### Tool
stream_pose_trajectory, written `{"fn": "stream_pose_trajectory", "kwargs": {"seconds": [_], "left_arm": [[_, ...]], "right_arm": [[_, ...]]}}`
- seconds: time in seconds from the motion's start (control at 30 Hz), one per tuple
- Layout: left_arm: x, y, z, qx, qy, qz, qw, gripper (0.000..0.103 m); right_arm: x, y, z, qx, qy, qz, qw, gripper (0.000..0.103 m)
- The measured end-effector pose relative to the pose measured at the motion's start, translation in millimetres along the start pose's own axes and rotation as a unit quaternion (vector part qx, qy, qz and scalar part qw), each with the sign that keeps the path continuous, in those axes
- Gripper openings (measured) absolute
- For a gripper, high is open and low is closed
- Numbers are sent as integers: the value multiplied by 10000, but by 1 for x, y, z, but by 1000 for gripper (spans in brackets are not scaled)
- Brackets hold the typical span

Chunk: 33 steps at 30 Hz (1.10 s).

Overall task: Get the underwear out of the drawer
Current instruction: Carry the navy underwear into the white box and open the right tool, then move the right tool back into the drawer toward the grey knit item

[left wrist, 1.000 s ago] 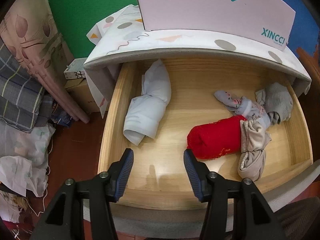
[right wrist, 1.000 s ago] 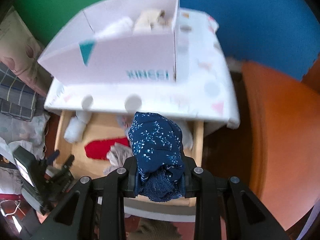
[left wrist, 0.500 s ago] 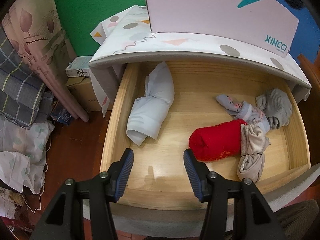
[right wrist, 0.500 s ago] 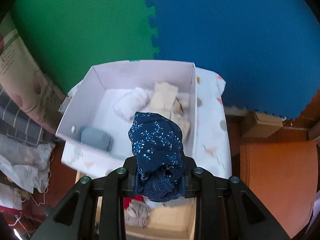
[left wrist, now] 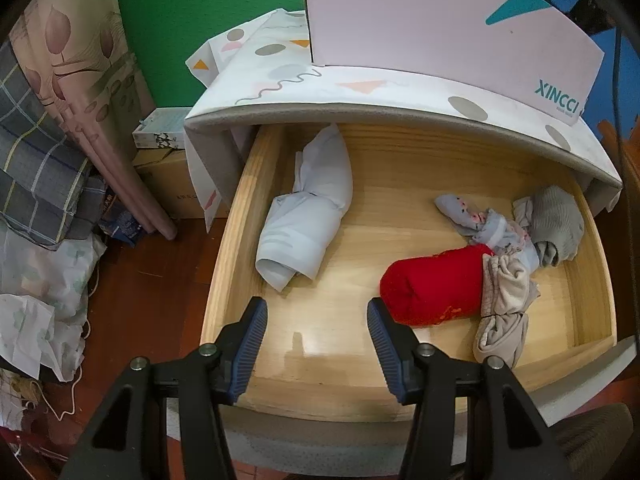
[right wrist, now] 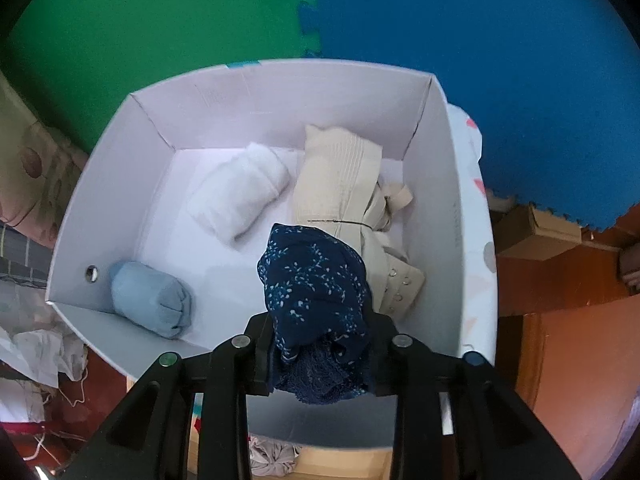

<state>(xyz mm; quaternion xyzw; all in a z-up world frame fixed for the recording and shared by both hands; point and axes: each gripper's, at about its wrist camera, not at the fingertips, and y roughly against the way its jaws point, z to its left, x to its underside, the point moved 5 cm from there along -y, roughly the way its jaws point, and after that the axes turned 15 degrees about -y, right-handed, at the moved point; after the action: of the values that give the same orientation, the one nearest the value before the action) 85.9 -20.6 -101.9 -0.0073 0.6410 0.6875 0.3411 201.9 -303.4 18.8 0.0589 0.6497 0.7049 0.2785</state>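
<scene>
White box (right wrist: 452,184) already holds white (right wrist: 240,192), beige (right wrist: 340,184) and pale blue rolls (right wrist: 150,300); right gripper (right wrist: 320,354), jaws opening, grips navy floral underwear (right wrist: 316,284); left gripper (left wrist: 316,332) gapes empty over drawer (left wrist: 236,240).

The left wrist camera is looking steeply down, from close above, into the open wooden drawer (left wrist: 400,208); the right wrist camera is looking down, nearer, into the white box (right wrist: 448,184); both views are sharing that box (left wrist: 440,20) and the patterned tabletop (left wrist: 360,88).
</scene>
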Motion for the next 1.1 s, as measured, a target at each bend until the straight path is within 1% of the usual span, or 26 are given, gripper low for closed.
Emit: {"fn": "stream_pose_trajectory", "kwargs": {"seconds": [0.03, 0.07, 0.1, 0.2, 0.33, 0.43, 0.5, 0.57, 0.7, 0.77, 0.9, 1.0, 1.1], "left_arm": [[0, 0, 1, 7, 21, -9, 10000, 53], [0, 0, 1, 23, 31, -18, 10000, 53], [0, 0, 1, 67, 38, -34, 10000, 53], [0, 1, 2, 90, 78, -71, 9999, 53], [0, 1, 3, 92, 150, -69, 9998, 53], [0, 1, 3, 94, 148, -64, 9998, 53], [0, 1, 3, 75, 142, -65, 9999, 53], [0, 1, 4, 50, 126, -63, 9999, 53], [1, 1, 3, 24, 144, -41, 9999, 53], [1, 1, 4, 21, 164, -39, 9999, 53], [2, 1, 5, 3, 167, -18, 9999, 53], [3, 0, 6, 7, 178, -4, 9998, 53], [3, 0, 7, 11, 195, 2, 9998, 53]], "right_arm": [[0, 0, 0, 9, 16, -24, 10000, 38], [0, 1, 1, 3, 14, -42, 10000, 44], [0, 5, 1, -31, 5, -86, 10000, 47], [3, 24, 0, -131, 39, -265, 9996, 47], [16, 53, -5, -256, 115, -364, 9989, 47], [36, 74, -16, -251, 234, -427, 9985, 48], [57, 84, -27, -315, 275, -368, 9984, 53], [75, 86, -40, -314, 276, -350, 9985, 56], [113, 69, -61, -320, 243, -112, 9991, 56], [132, 49, -73, -274, 202, 97, 9994, 56], [155, 8, -87, -118, 252, 340, 9990, 56], [169, -15, -94, -49, 368, 388, 9986, 56], [176, -37, -98, -95, 495, 354, 9981, 56]]}}
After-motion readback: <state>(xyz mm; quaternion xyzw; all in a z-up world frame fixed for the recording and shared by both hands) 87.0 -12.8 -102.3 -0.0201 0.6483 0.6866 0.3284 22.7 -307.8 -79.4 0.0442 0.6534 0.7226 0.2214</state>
